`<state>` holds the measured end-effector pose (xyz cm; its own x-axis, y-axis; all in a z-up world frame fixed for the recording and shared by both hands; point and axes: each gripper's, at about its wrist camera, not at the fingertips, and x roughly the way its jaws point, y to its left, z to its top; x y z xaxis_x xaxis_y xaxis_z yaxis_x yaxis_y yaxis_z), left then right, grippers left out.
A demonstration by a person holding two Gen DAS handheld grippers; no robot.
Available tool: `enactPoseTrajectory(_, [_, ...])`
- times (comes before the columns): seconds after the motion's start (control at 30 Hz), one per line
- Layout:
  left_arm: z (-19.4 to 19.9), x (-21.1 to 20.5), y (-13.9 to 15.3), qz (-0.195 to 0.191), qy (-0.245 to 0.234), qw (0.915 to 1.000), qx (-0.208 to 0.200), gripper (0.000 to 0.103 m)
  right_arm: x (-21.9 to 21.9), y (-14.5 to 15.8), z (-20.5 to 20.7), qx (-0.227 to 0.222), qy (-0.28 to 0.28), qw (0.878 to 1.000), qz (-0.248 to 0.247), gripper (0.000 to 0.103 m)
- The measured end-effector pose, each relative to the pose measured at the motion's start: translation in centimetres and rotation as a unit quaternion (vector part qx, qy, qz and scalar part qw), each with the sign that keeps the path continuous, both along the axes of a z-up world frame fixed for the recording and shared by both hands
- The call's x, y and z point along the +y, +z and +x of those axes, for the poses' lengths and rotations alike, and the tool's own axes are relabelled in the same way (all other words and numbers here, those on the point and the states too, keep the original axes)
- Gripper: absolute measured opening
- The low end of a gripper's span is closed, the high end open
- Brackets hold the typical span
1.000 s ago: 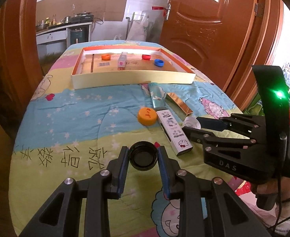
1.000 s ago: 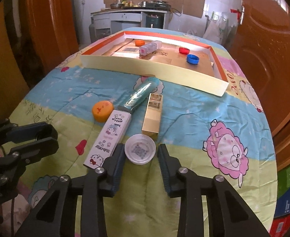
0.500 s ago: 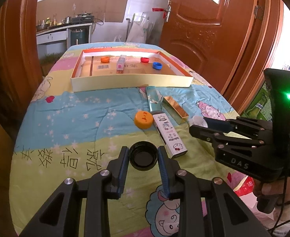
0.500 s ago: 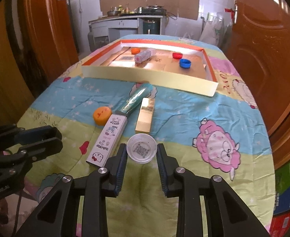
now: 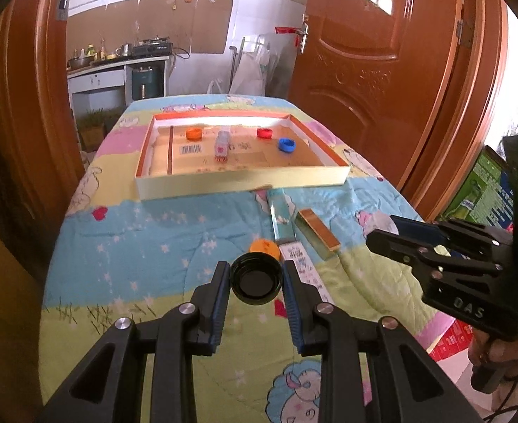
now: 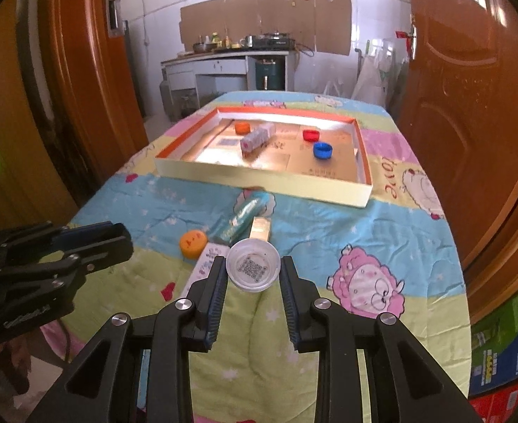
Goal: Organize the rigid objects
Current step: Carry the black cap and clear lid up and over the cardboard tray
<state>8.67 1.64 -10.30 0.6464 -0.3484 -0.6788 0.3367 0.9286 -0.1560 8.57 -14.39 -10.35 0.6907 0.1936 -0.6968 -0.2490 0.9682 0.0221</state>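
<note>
My left gripper (image 5: 256, 274) is shut on a black cap (image 5: 256, 283), held open side up above the patterned bedspread (image 5: 153, 232). My right gripper (image 6: 253, 268) is shut on a clear round lid (image 6: 253, 270) with a QR code inside it, also lifted off the cloth. In the left wrist view the right gripper (image 5: 382, 231) hangs at the right; in the right wrist view the left gripper (image 6: 123, 241) hangs at the left. A shallow cardboard tray (image 5: 241, 183) at the far end holds an orange cap (image 5: 193, 134), a red cap (image 5: 264, 133), a blue cap (image 5: 287, 145) and a small box (image 5: 221, 146).
On the cloth before the tray lie an orange cap (image 5: 264, 246), a white cartoon box (image 5: 303, 264), a teal tube (image 5: 282, 215) and a gold box (image 5: 317, 229). Brown doors stand on both sides. A kitchen counter (image 5: 118, 70) is beyond the table's far end.
Both grippers have risen from the bedspread, each carrying its cap with it. The objects on the cloth have stayed where they lay.
</note>
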Motion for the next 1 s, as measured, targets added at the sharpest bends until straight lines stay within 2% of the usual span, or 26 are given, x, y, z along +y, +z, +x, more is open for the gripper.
enactPoseTrajectory(0.47, [3.8,-0.4,1.8,-0.004,0.010,0.9999,-0.011,0.030,-0.4,0.9,2.1,0.000,0.006,1.000,0.010,0.031])
enactPoseTrajectory(1.0, [9.9,-0.6,2.2,-0.001,0.034,0.9994,0.001,0.030,-1.9,0.6,7.3,0.021,0.006,0.999,0.040,0.031])
